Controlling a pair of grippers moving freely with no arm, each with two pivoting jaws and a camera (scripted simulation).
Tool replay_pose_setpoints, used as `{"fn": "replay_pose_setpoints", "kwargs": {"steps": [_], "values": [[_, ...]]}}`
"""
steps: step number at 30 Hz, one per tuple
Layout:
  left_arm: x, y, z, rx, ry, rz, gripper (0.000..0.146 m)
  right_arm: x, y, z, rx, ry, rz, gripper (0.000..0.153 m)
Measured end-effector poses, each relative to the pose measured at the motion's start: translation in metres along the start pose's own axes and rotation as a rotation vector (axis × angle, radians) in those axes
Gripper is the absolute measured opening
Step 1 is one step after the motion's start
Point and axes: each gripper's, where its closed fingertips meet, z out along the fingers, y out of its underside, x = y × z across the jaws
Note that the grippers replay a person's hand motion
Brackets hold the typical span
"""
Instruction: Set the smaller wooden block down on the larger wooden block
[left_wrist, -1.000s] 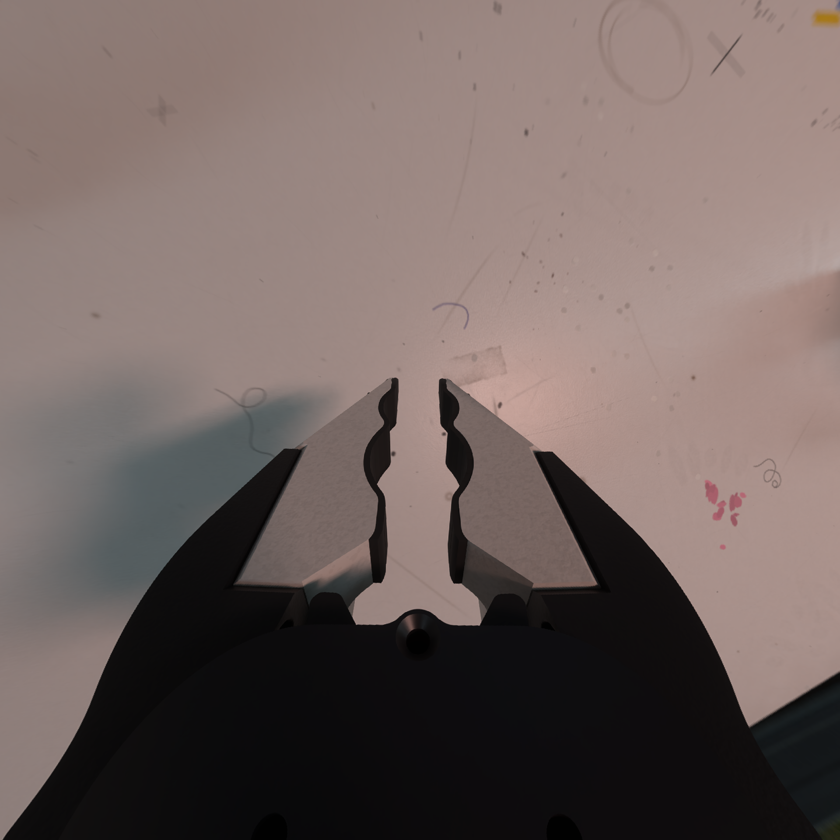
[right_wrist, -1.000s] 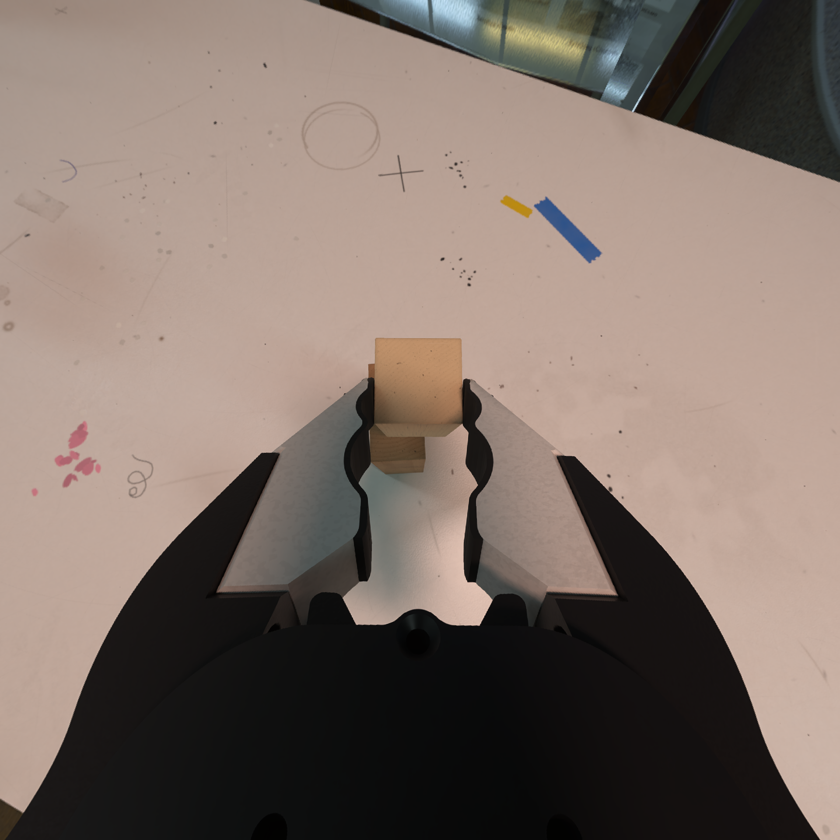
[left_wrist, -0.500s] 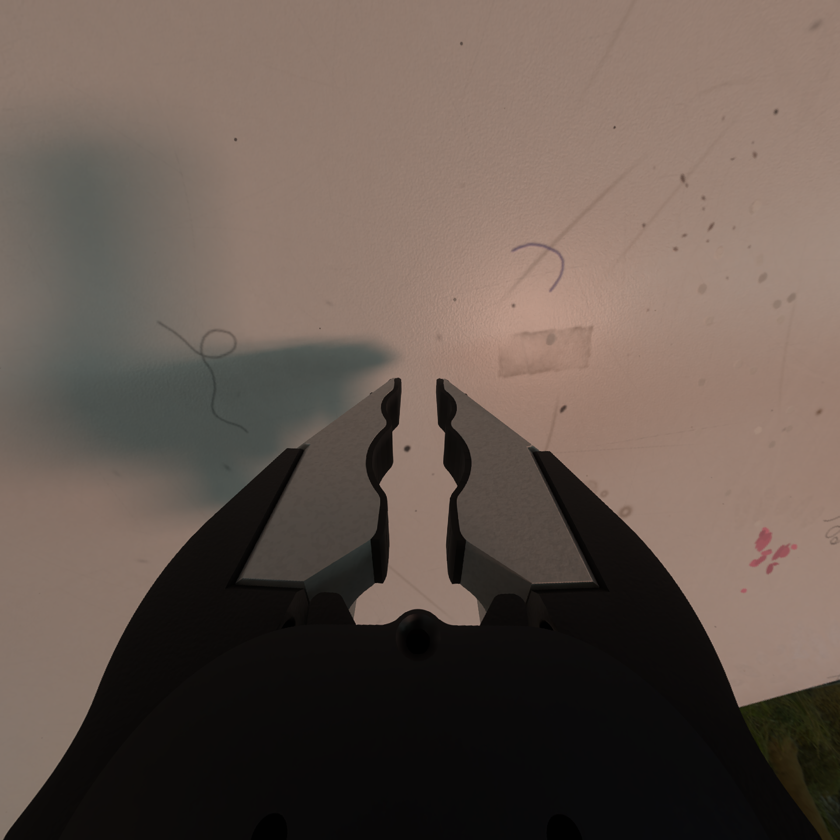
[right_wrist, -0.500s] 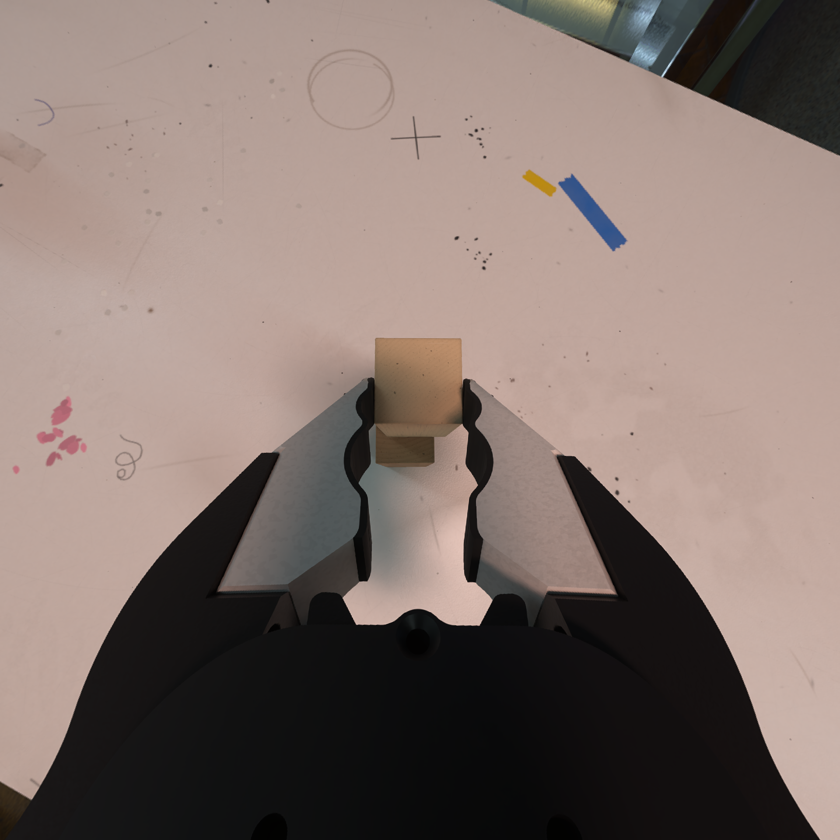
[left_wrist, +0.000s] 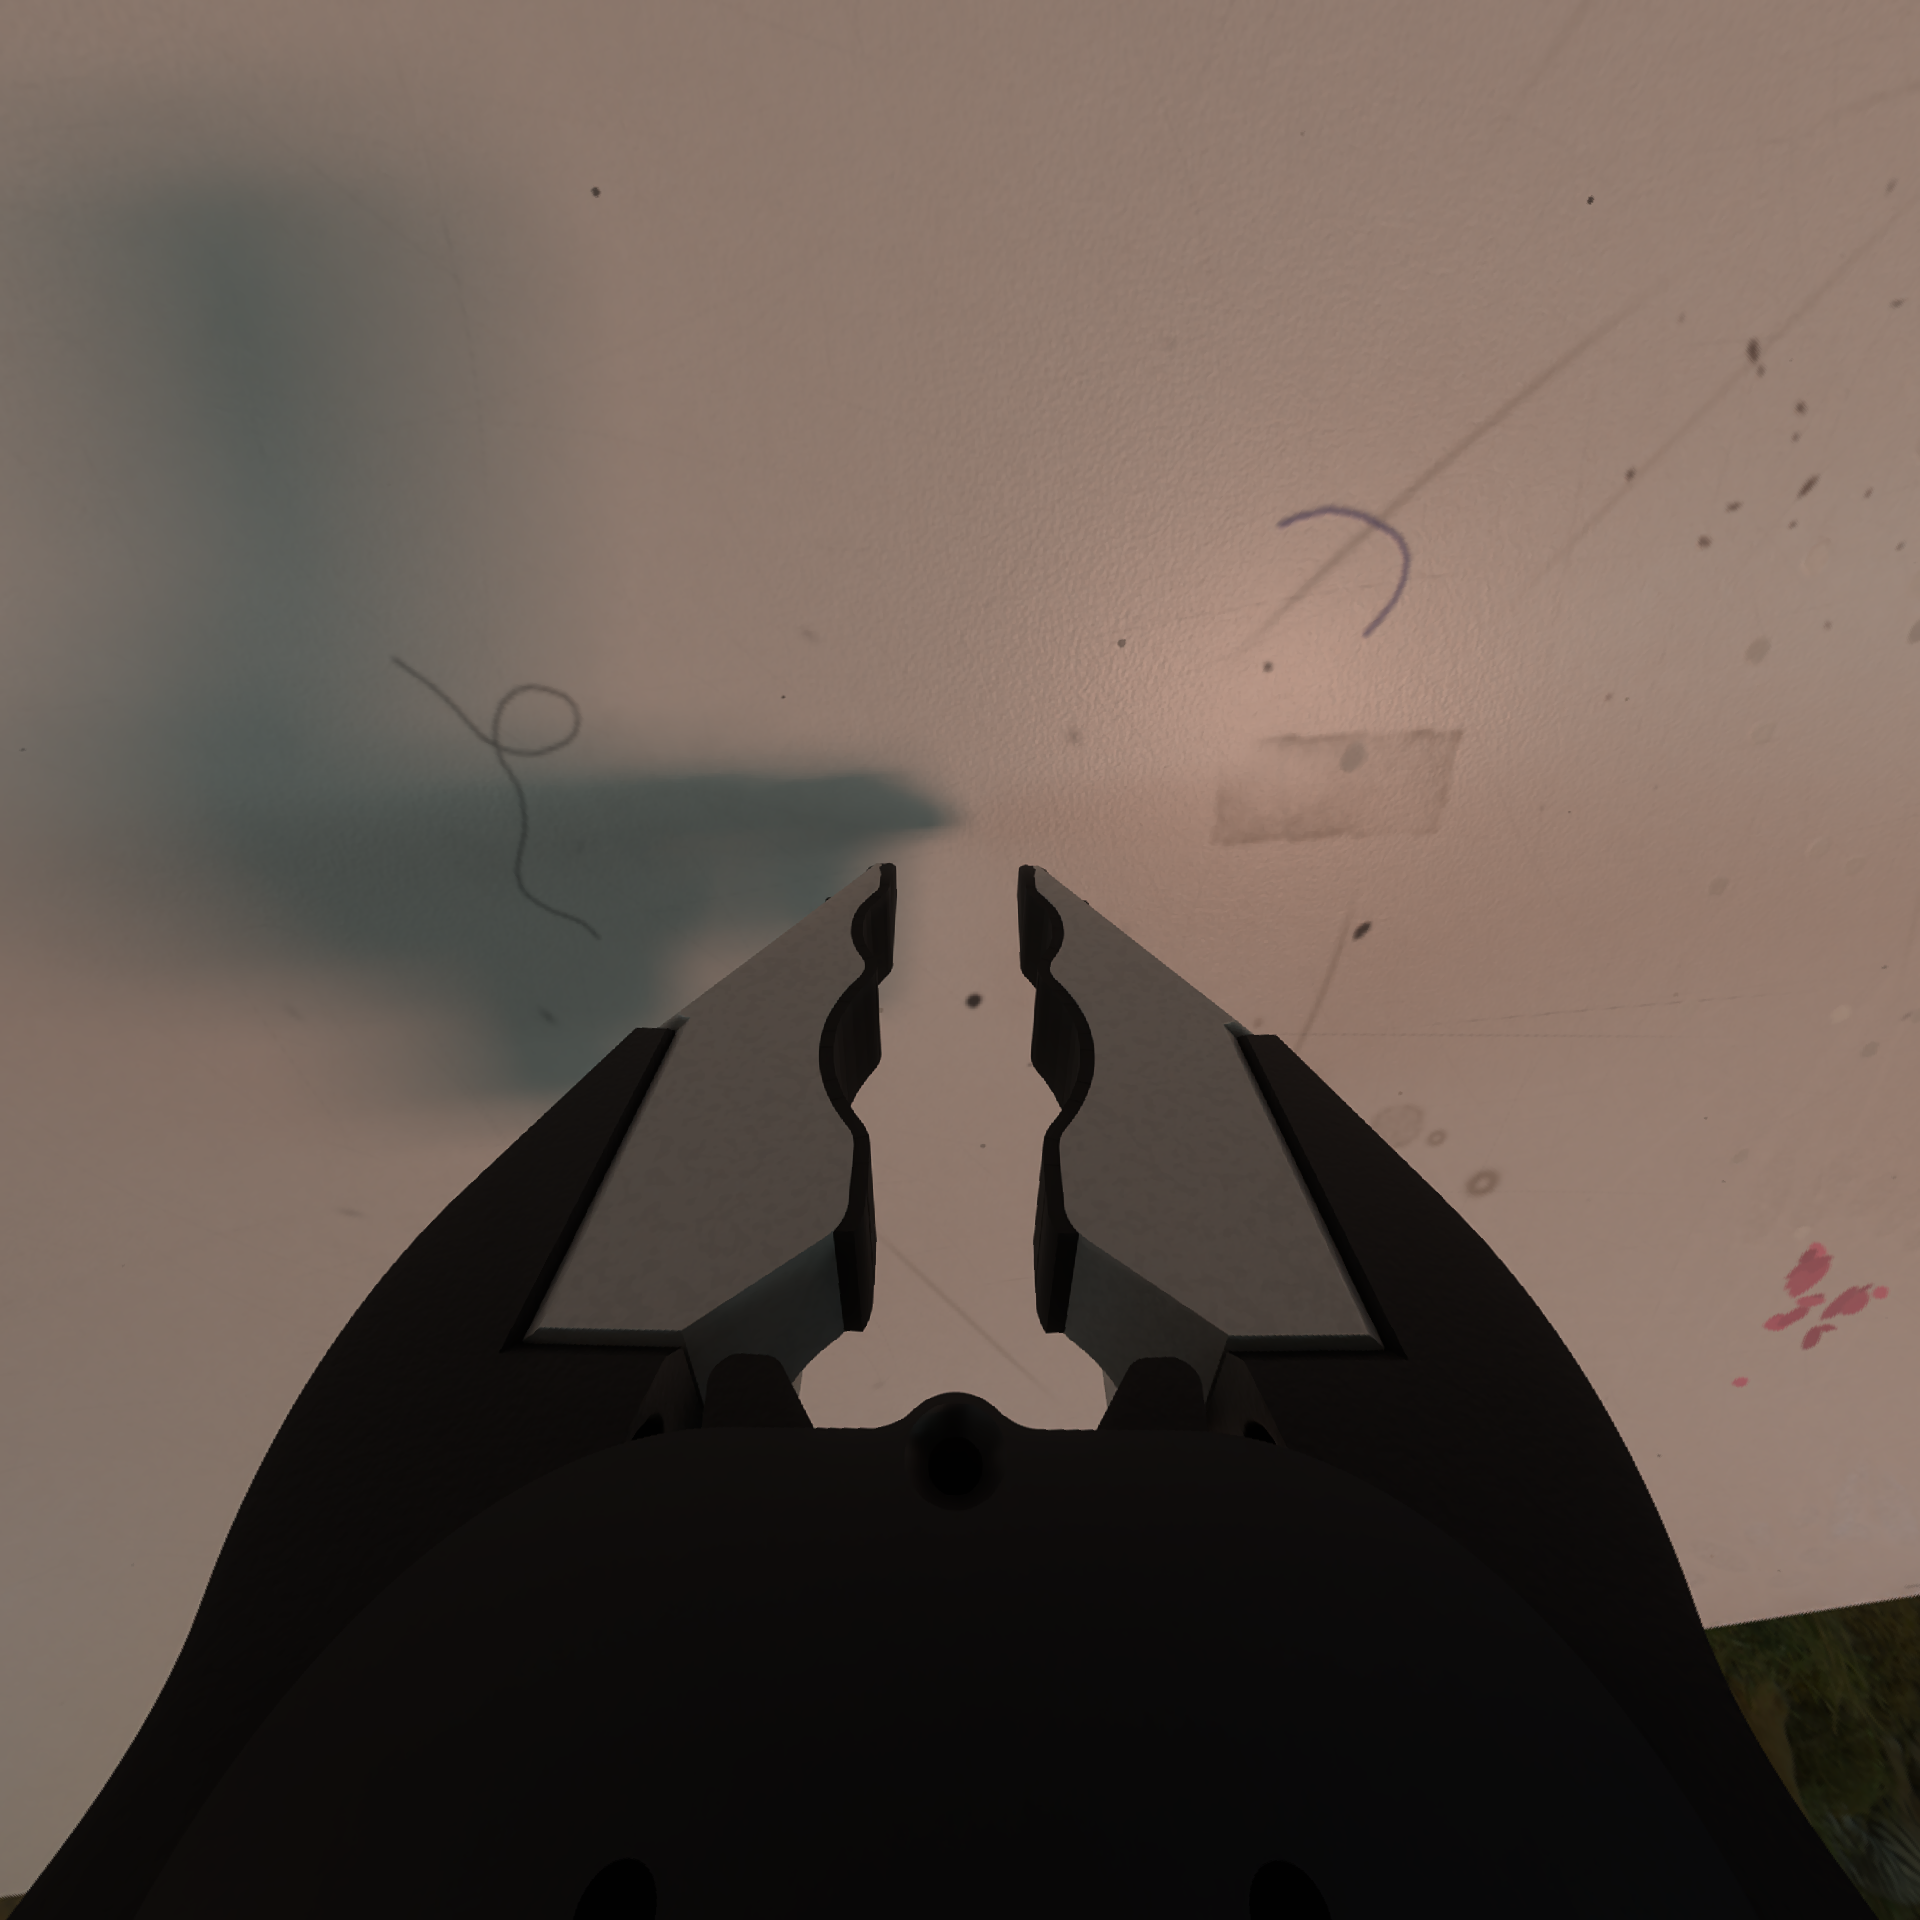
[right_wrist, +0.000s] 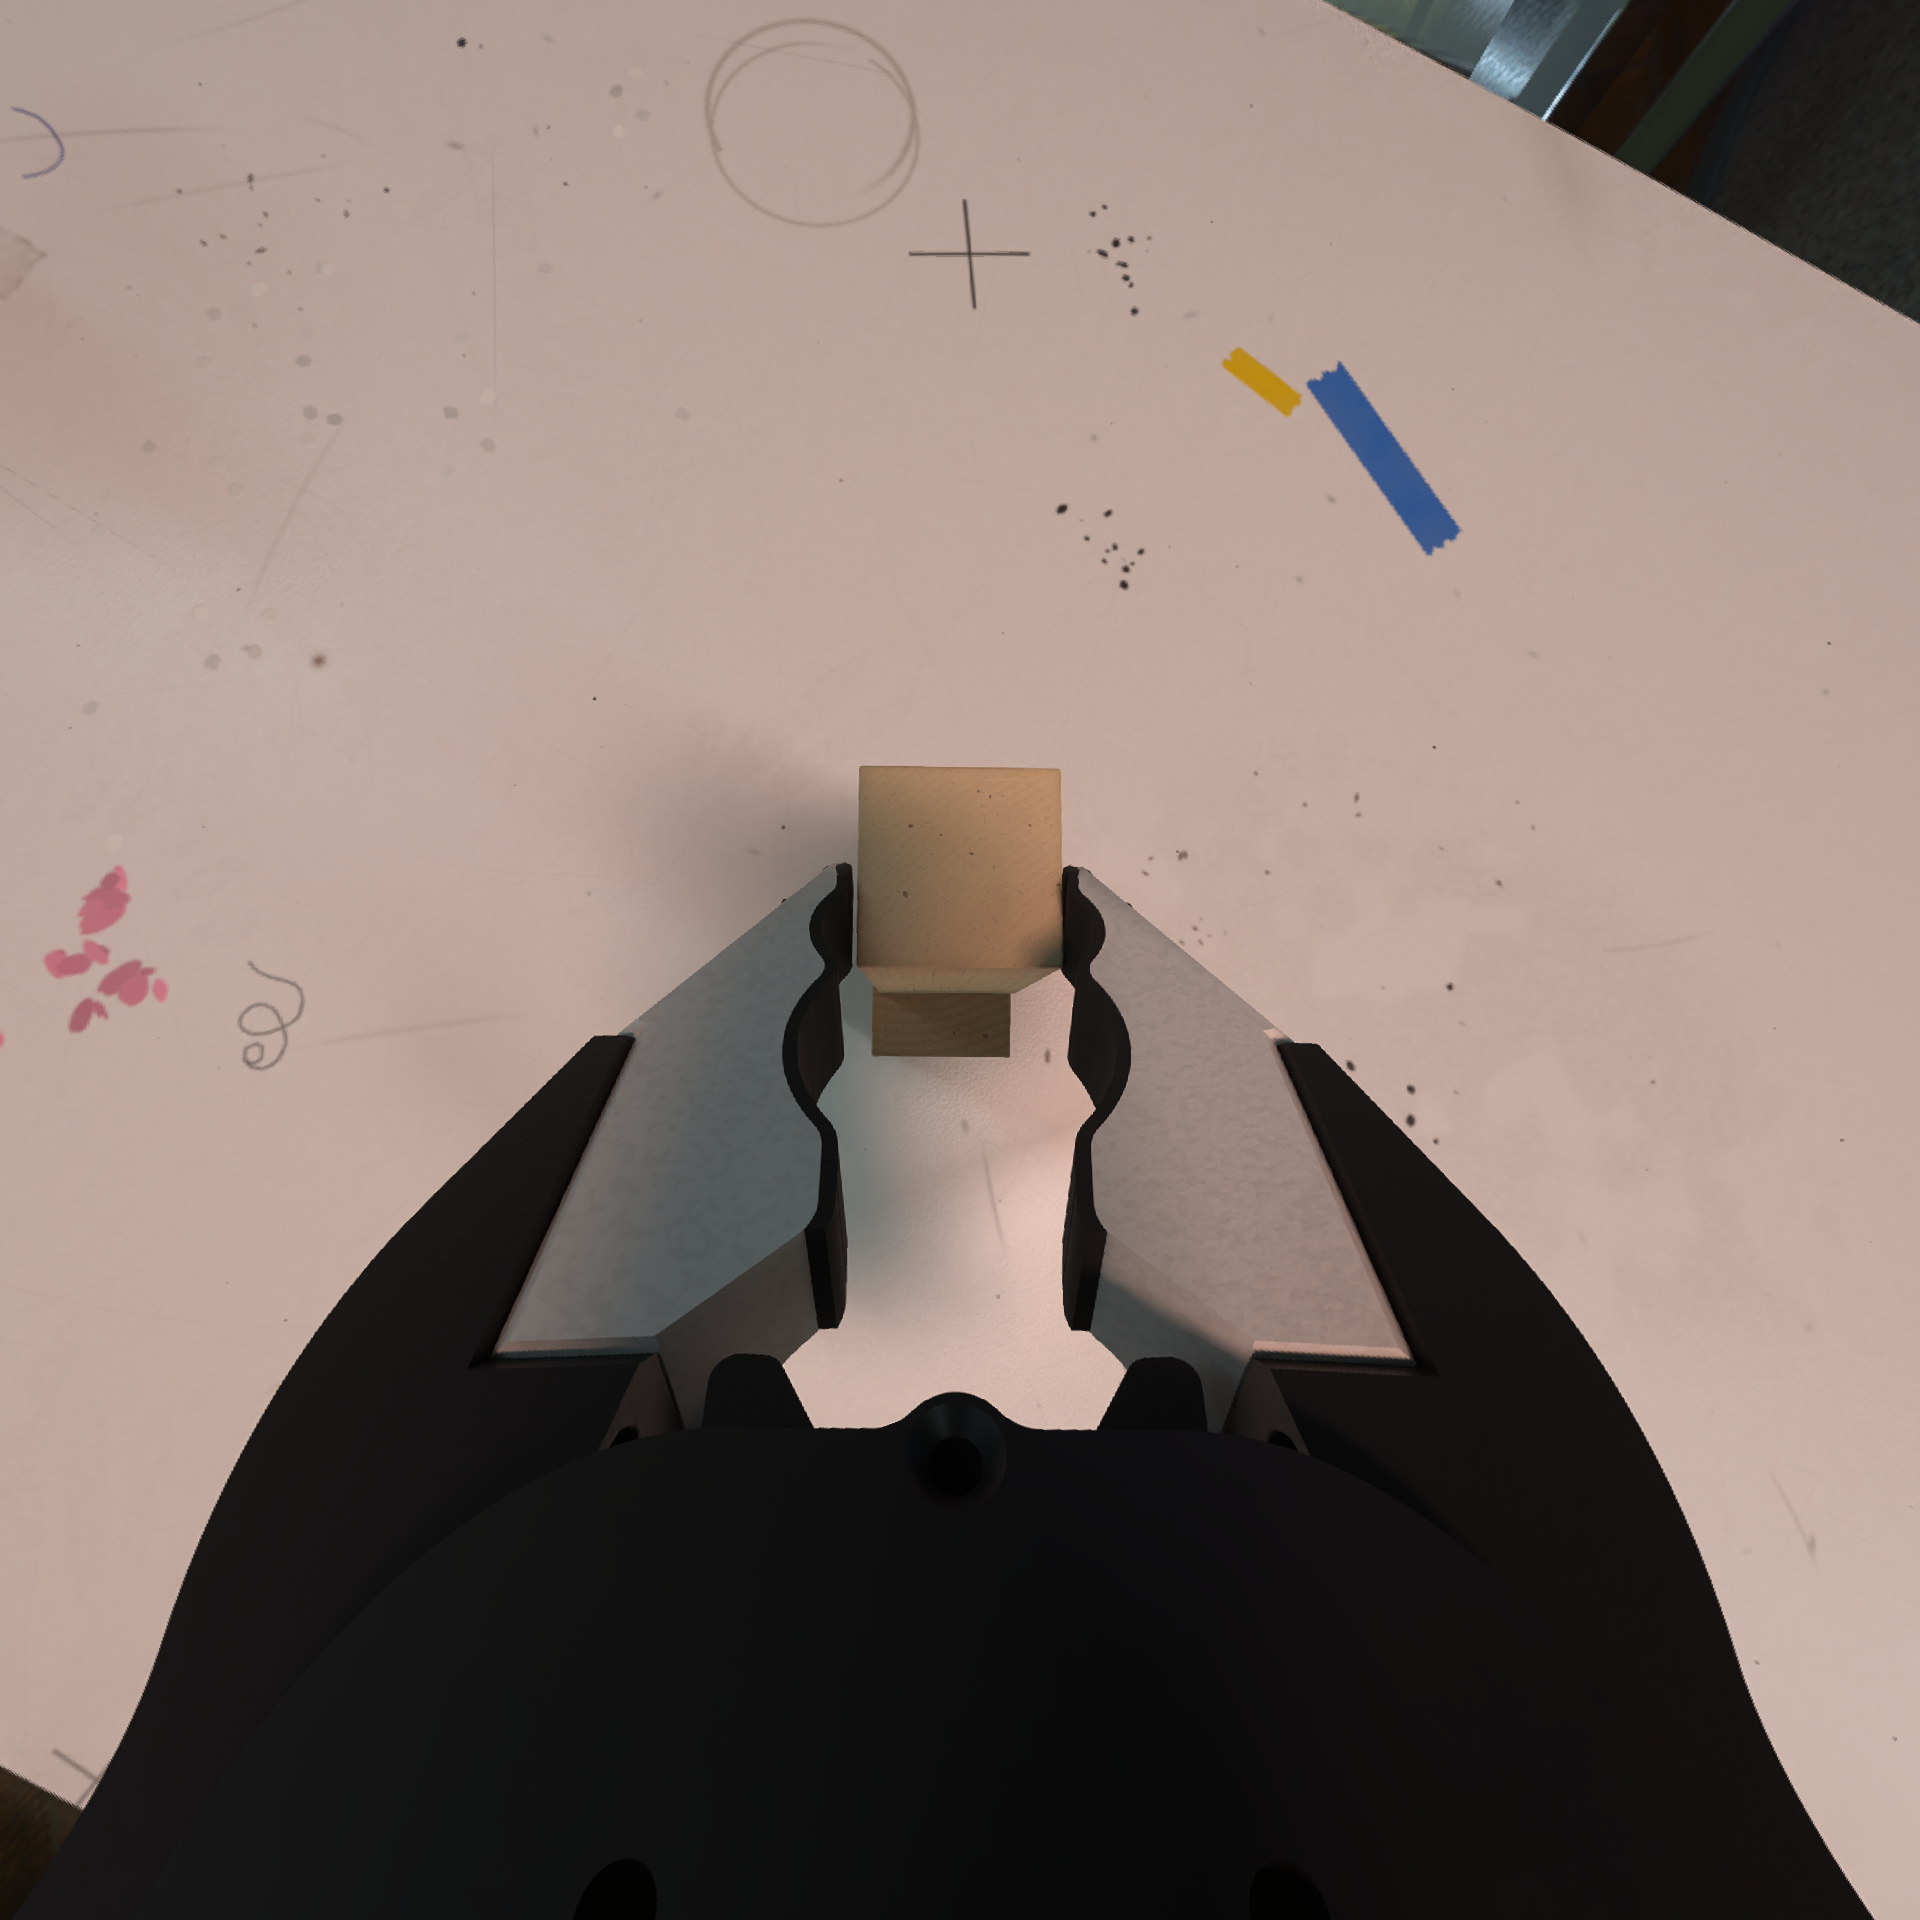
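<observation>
Wooden block, the one gripped (right_wrist: 958, 868), sits pinched between the tips of the right gripper (right_wrist: 958, 914), whose two fingers press against its left and right faces. It is pale tan, cube-shaped, and shows its top face toward the camera. Directly below it, seen through the gap between the fingers, a second wooden block (right_wrist: 940, 1023) shows only its near side face, so which of the two is really larger cannot be judged from this angle. Whether the held block touches the one beneath or hangs just above it also cannot be told.

Both blocks are over a pale pinkish table (right_wrist: 520, 623) marked with scratches and dark specks. Farther off on the table lie a pencilled circle (right_wrist: 812, 123), a small cross mark (right_wrist: 969, 252), a short yellow tape strip (right_wrist: 1260, 380) and, just beside it, a longer blue tape strip (right_wrist: 1382, 457). Pink paint smudges (right_wrist: 99, 951) and a small curly scribble (right_wrist: 270, 1018) sit to the left of the gripper.

In the left wrist view, the left gripper (left_wrist: 958, 883) holds nothing; its fingers stand narrowly apart with bare table showing between them. Close ahead of it lie a patch of clear tape (left_wrist: 1335, 784), a blue curved pen stroke (left_wrist: 1361, 561) and a thin looping scribble (left_wrist: 514, 779). A soft dark shadow spreads to its left.
</observation>
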Motion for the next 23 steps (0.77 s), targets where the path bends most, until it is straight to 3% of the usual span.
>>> {"fn": "replay_pose_setpoints", "kwargs": {"steps": [23], "values": [[0.007, 0.0, 0.01, -0.037, -0.029, -0.013, 0.021, -0.006, 0.004, 0.012, -0.055, 0.018, -0.046, 0.04]]}}
